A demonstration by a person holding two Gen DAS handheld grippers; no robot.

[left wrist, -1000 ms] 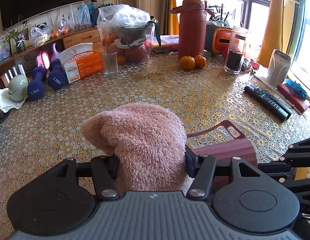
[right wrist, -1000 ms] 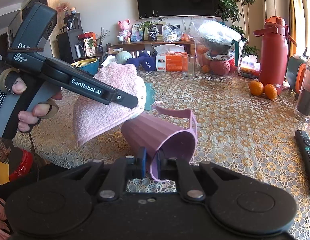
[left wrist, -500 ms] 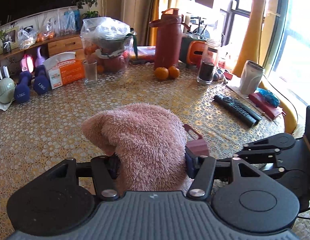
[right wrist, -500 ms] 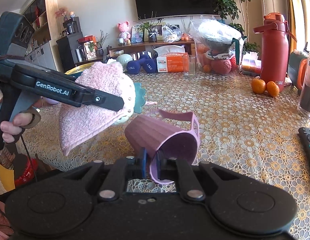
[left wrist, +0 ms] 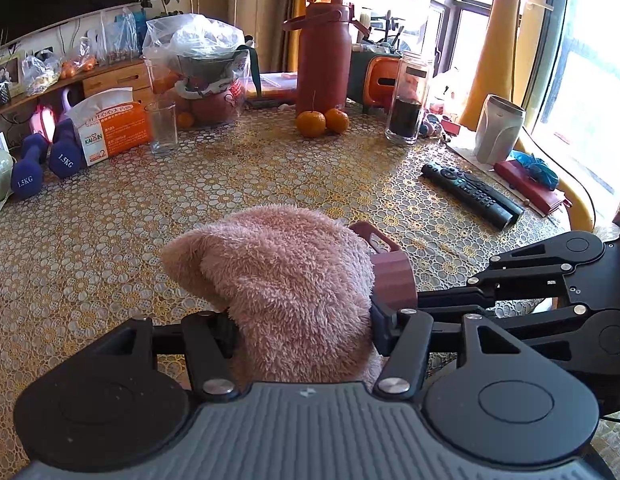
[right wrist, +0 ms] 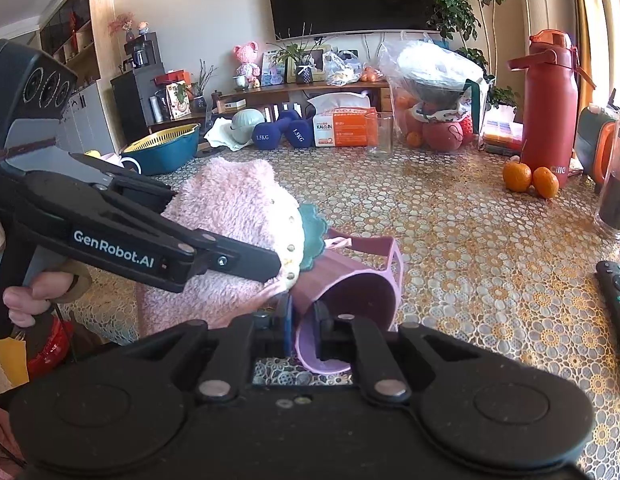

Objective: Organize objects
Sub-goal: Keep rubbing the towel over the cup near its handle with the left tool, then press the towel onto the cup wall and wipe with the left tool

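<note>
My left gripper (left wrist: pixel 301 320) is shut on a fluffy pink towel (left wrist: pixel 281 276), bunched up above the table. The towel also shows in the right wrist view (right wrist: pixel 229 216), with a cream and green trim, pressed against the side of a mauve ribbed cup (right wrist: pixel 350 280). My right gripper (right wrist: pixel 305 320) is shut on the cup's rim and holds it tilted, mouth toward the camera. In the left wrist view the cup (left wrist: pixel 390 276) peeks out right of the towel. The left gripper's body (right wrist: pixel 141 244) reaches in from the left.
The table has a gold lace cloth (left wrist: pixel 109 240). On it are a black remote (left wrist: pixel 470 194), two oranges (left wrist: pixel 322 122), a red flask (left wrist: pixel 324 52), a glass (left wrist: pixel 161 126), a tissue box (left wrist: pixel 109 128), blue dumbbells (left wrist: pixel 41 162), a dark jar (left wrist: pixel 408 100) and a bagged bowl (left wrist: pixel 205 68).
The left gripper with the towel has moved right, up against the cup. The cup has tilted a little further and stays in the right gripper.
</note>
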